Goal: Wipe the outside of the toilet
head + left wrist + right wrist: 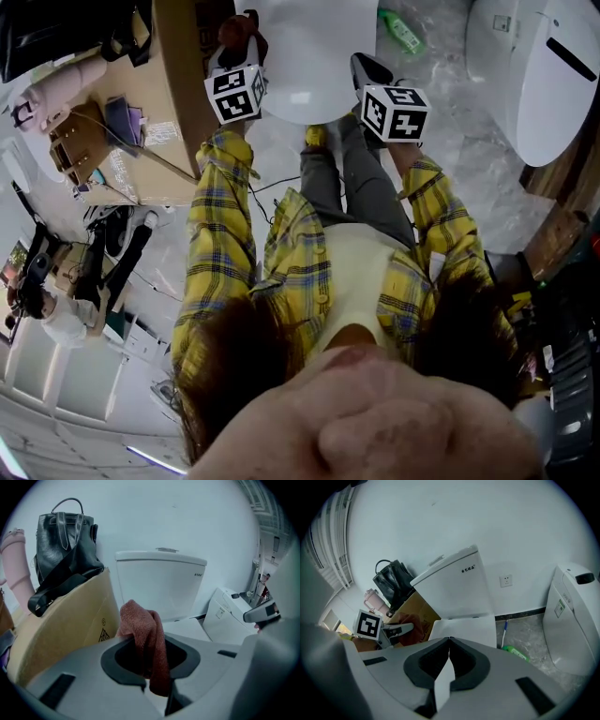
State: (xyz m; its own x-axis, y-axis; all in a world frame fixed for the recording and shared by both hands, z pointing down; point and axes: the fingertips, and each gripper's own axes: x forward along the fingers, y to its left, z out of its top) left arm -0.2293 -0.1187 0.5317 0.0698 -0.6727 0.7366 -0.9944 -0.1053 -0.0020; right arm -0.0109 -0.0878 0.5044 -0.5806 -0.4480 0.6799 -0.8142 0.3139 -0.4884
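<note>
The white toilet stands ahead, its tank (159, 585) against the wall and its shut lid (464, 627) below; in the head view the lid (309, 56) lies between my two grippers. My left gripper (149, 637) is shut on a reddish-brown cloth (146, 653) that bunches up above the jaws and hangs down between them. In the head view that gripper (236, 42) is at the toilet's left edge. My right gripper (449, 641) is shut with nothing in it, held at the lid's right side (364, 66).
A cardboard box (61, 630) with a black bag (65, 559) on it stands close to the toilet's left. A second white toilet (572, 620) is on the right. A green bottle (515, 652) and a blue-handled brush (505, 632) lie on the marble floor between them.
</note>
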